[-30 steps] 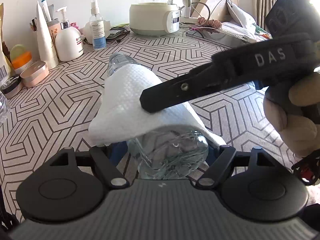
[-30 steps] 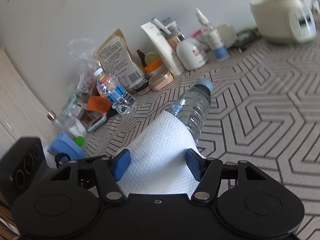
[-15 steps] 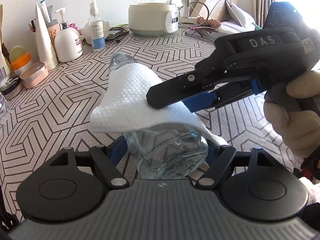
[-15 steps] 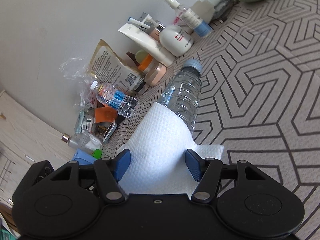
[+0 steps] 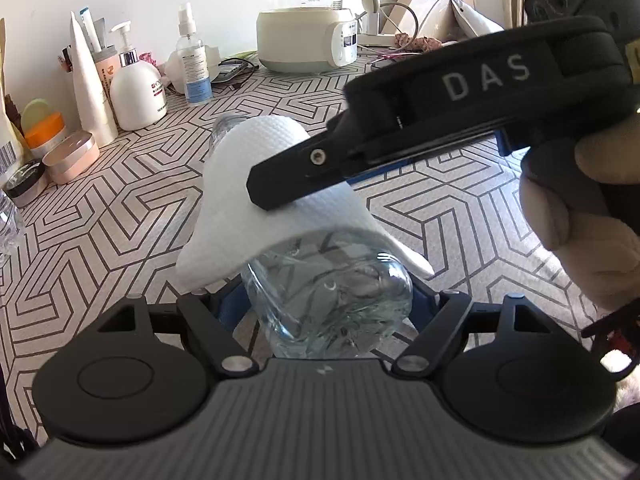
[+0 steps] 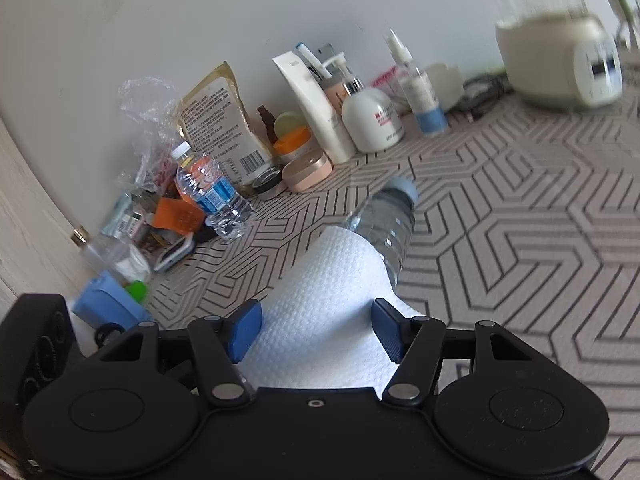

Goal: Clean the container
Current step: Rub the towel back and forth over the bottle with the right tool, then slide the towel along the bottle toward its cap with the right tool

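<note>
Clear plastic water bottle [image 5: 328,304] was held lying roughly level above the patterned tabletop [image 5: 120,208], its base gripped between the blue pads of the left gripper [image 5: 326,306], which was closed on it, and its pale blue cap [image 6: 402,189] pointed away toward the far clutter. A white paper towel [image 5: 256,184] was draped over the bottle's upper side, covering the middle of the body, with the neck end left bare in the right wrist view. The right gripper [image 6: 316,330] was set over the towel from above, its blue pads [image 6: 244,330] spread to either side of the wrapped bottle; whether they pressed on it could not be told. Along the wall, a white pump bottle [image 5: 136,96], a spray bottle [image 5: 194,68], a cream kettle base [image 5: 308,40] and a second, labelled water bottle [image 6: 212,196] were seen.
</note>
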A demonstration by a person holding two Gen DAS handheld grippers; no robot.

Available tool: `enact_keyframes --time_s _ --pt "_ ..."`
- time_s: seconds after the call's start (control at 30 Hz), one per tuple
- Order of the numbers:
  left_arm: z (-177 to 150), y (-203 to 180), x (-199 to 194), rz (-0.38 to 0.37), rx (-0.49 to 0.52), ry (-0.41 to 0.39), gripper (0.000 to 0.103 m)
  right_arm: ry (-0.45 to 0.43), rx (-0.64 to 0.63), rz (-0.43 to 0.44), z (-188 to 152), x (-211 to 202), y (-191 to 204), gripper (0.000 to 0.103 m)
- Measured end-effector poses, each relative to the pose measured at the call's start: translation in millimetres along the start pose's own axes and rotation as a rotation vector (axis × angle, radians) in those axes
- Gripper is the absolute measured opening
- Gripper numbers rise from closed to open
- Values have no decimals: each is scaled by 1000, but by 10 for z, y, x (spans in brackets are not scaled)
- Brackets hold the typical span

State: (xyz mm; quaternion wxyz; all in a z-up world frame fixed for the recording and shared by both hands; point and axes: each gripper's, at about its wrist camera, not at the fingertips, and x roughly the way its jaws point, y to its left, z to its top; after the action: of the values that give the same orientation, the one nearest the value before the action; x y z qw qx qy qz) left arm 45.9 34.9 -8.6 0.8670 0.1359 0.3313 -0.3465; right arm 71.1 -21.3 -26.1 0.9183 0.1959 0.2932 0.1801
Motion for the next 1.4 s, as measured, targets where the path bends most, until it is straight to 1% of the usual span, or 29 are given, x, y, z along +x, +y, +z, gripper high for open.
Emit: enact_keyframes --time_s 0.1,0.2,0.33,0.43,0.53,0.6,0.7,0.77,0.8,0.9,0.93,0.97,1.03,1.07,1.2,1.3,1.4 --pt "3 15 0 1 -7 4 78 -11 -49 -10 -4 13 40 67" --pt "6 18 2 0 -11 4 78 -12 -31 13 -5 2 -20 68" --pt "-26 -13 -40 -9 -13 7 78 3 48 72 -26 -12 -165 66" --pt "-32 -14 -71 -25 -40 9 78 18 108 114 -57 -8 -250 64" --pt "-33 2 -90 -42 -64 6 78 33 195 158 -81 2 -366 62" --pt "-38 15 -107 -55 -87 3 78 40 265 190 -101 1 -463 59" --pt "-45 9 -135 -75 -118 0 78 32 296 212 -139 -25 -516 55" --pt "-47 25 -145 -77 -124 -1 78 15 274 198 -146 -63 -484 49" --pt "-48 36 -148 -77 -124 -1 78 1 248 170 -141 -89 -446 48" --pt "-51 65 -164 -81 -136 -3 78 -46 120 40 -123 -173 -279 47" --pt "-54 80 -172 -82 -140 -4 78 -53 84 2 -119 -187 -235 44" --pt "-52 97 -173 -80 -144 -6 78 -51 76 -11 -116 -186 -228 41" --pt "-40 135 -164 -73 -150 -12 78 -43 90 -9 -104 -167 -260 41" --pt "-39 139 -174 -67 -153 -17 78 -39 103 -4 -95 -150 -285 37" --pt "-9 197 -144 -42 -155 -23 77 -30 134 24 -50 -83 -317 37" --pt "-4 235 -101 -30 -166 -7 77 -22 108 45 11 -22 -257 37" --pt "11 267 -91 -35 -178 -5 76 -20 66 54 88 53 -149 37"
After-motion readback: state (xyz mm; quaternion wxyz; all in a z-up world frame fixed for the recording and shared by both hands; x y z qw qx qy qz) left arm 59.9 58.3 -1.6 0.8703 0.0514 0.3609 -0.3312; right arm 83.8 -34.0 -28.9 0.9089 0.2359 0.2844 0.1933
